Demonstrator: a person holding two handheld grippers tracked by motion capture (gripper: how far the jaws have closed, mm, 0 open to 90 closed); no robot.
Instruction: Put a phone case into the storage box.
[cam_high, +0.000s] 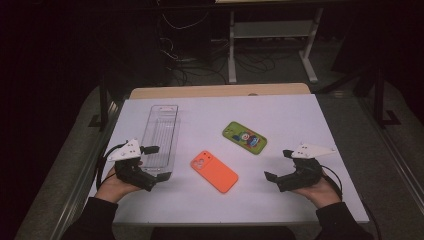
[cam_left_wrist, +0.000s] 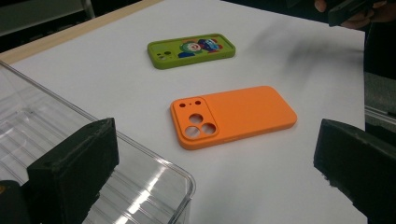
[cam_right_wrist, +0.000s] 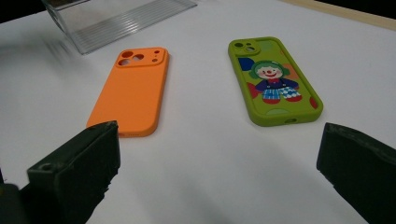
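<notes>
Counter (cam_high: 280, 200), covered with a white sheet, on which 3 items are laid out. Item 1: orange phone case (cam_high: 214, 171), lying flat with its back up near the middle of the counter, camera cut-outs turned toward the far left; it is seen between the 2 grippers and touched by neither. Item 2: green phone case (cam_high: 244, 137) printed with a clown figure, lying flat farther back and to the right of the orange one, well apart from it. Item 3: clear plastic tray (cam_high: 161, 131), long and ribbed, placed lengthwise at the left, its near end just beside the left gripper. Left gripper (cam_high: 155, 162), held in a hand at the near left edge, is shown with jaws spread wide and nothing between them; in the left gripper view 1 jaw is seen over the tray's near corner. Right gripper (cam_high: 278, 164), held in a hand at the near right, is likewise wide open and empty, pointed toward the 2 phone cases, both of which are framed between its jaws in the right gripper view.
</notes>
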